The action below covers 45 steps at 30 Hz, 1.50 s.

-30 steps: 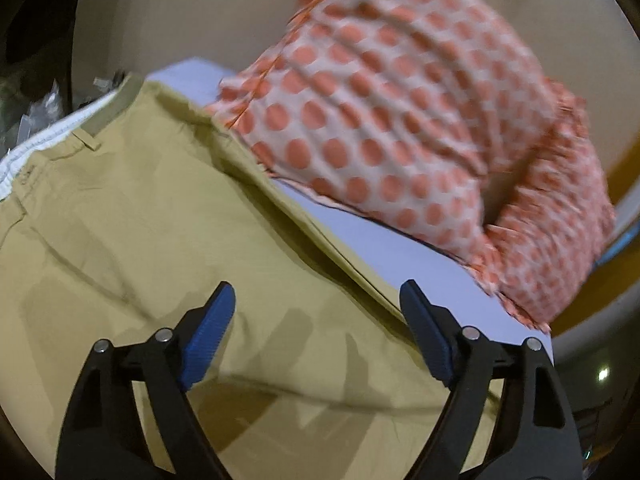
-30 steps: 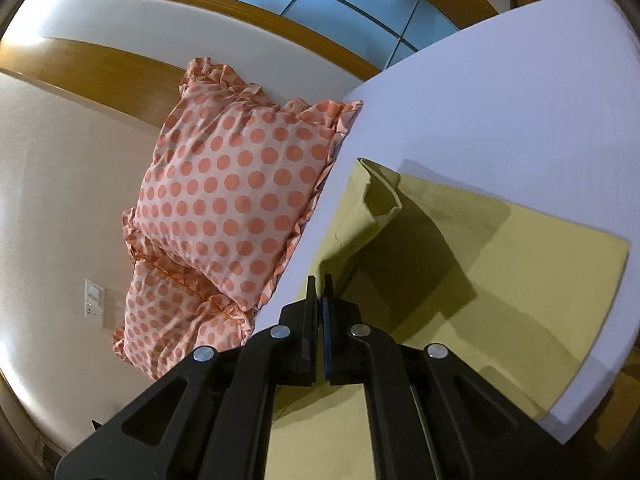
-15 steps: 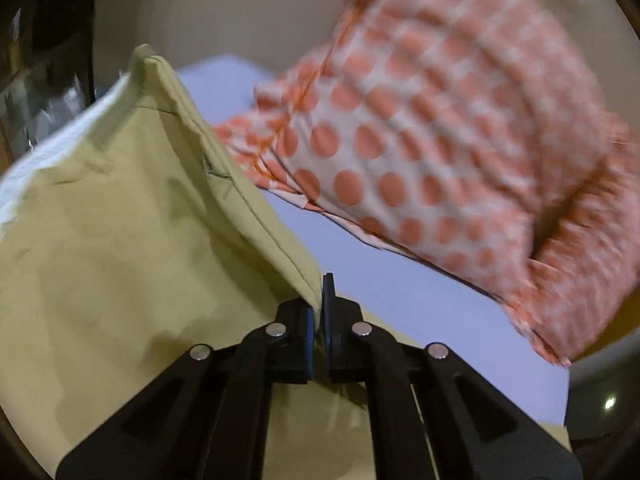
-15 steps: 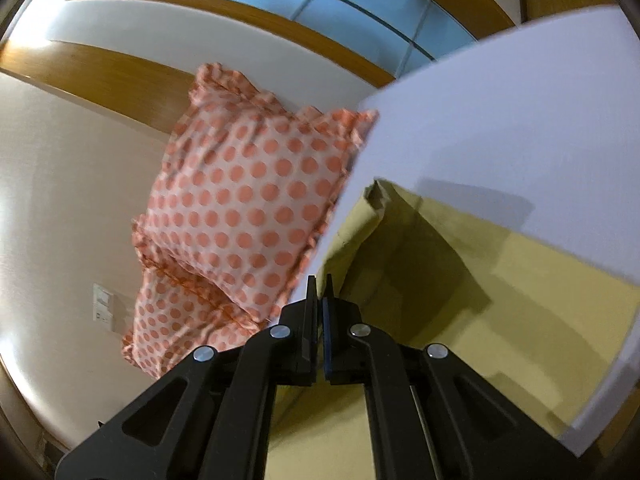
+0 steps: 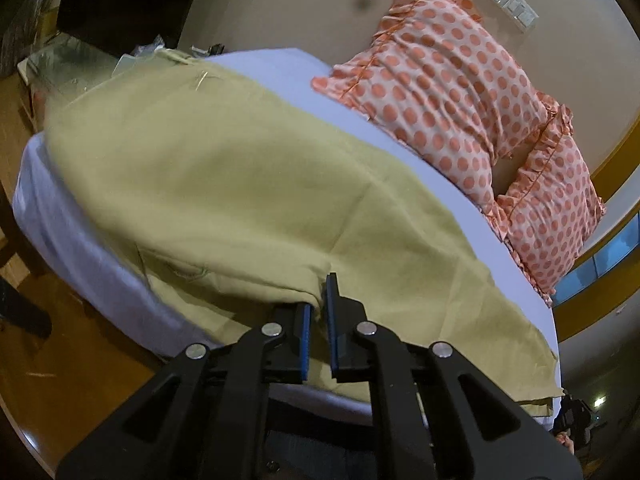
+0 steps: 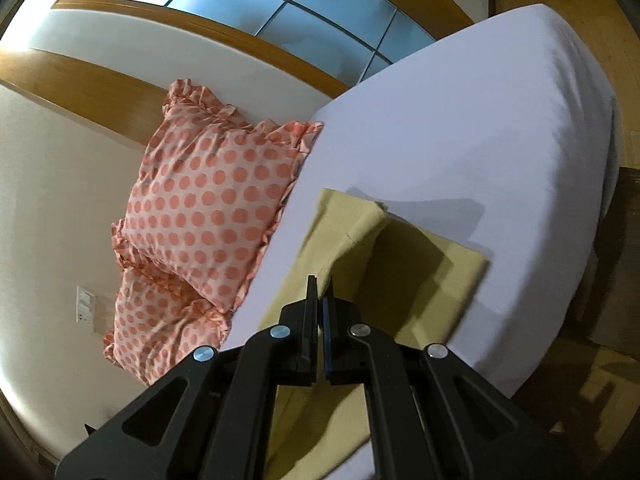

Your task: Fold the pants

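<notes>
Khaki pants (image 5: pixel 224 184) lie spread along the near edge of a bed with a white sheet (image 5: pixel 280 68). My left gripper (image 5: pixel 319 300) is shut on a fold of the pants at the near edge, cloth pinched between its blue pads. In the right wrist view the pants (image 6: pixel 436 268) lie on the sheet (image 6: pixel 460 128) with one edge lifted. My right gripper (image 6: pixel 321 292) is shut on that lifted edge and holds it above the layer below.
Two orange polka-dot pillows (image 5: pixel 460 92) lean on the wall at the bed's far side; they also show in the right wrist view (image 6: pixel 208 200). A cluttered glass table (image 5: pixel 72 60) stands beyond the bed's left end. Wooden floor (image 5: pixel 60 344) lies below the edge.
My left gripper was open over the pants, then shut on the cloth and pulled it back to the near edge. My right gripper stayed shut and carried its edge higher and back.
</notes>
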Each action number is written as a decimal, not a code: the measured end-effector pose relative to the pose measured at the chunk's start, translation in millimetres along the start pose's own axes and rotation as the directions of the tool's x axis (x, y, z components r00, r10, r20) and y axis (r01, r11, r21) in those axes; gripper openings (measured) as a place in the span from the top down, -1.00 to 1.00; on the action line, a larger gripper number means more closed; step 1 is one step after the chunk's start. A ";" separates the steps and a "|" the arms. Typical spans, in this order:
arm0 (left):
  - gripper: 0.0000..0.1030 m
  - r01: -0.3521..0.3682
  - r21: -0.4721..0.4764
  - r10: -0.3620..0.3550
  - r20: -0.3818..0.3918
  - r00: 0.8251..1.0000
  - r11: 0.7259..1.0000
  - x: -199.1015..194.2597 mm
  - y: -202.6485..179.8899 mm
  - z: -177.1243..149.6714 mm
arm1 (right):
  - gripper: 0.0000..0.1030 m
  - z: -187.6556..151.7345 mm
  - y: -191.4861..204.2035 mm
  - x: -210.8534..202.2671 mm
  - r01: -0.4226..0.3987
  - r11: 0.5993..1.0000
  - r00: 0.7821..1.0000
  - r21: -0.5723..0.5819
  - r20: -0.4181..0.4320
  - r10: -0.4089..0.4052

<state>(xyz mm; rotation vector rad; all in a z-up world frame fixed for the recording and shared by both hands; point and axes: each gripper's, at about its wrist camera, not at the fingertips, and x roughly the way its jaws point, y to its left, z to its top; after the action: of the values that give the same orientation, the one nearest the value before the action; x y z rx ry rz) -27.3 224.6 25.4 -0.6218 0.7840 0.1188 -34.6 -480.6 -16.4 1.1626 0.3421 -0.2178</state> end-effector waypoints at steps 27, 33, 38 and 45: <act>0.40 0.114 0.016 -0.114 0.060 0.992 0.993 -23.7 27.3 -39.5 | 0.06 -11.5 -14.0 -27.5 0.213 0.965 0.972 -0.155 0.131 -0.194; 0.29 0.100 -0.076 -0.088 0.148 0.985 0.992 -38.5 52.6 -39.9 | 0.89 -31.3 -10.3 -11.2 0.155 0.960 0.987 -0.232 0.078 -0.140; 0.12 0.088 -0.123 -0.065 0.179 0.982 0.989 -42.1 67.7 -37.3 | 0.90 -32.4 22.2 -7.4 0.074 0.944 0.995 -0.320 0.089 -0.048; -0.12 0.086 -0.084 -0.068 0.200 0.977 0.993 -44.7 58.1 -39.5 | 0.91 -102.7 183.6 29.5 -0.369 0.772 0.928 -0.517 -0.247 0.278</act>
<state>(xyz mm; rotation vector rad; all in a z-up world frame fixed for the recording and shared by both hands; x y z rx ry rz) -102.5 255.3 7.1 -0.7156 0.5648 0.1441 40.0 -315.0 93.7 0.6364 0.3071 0.2749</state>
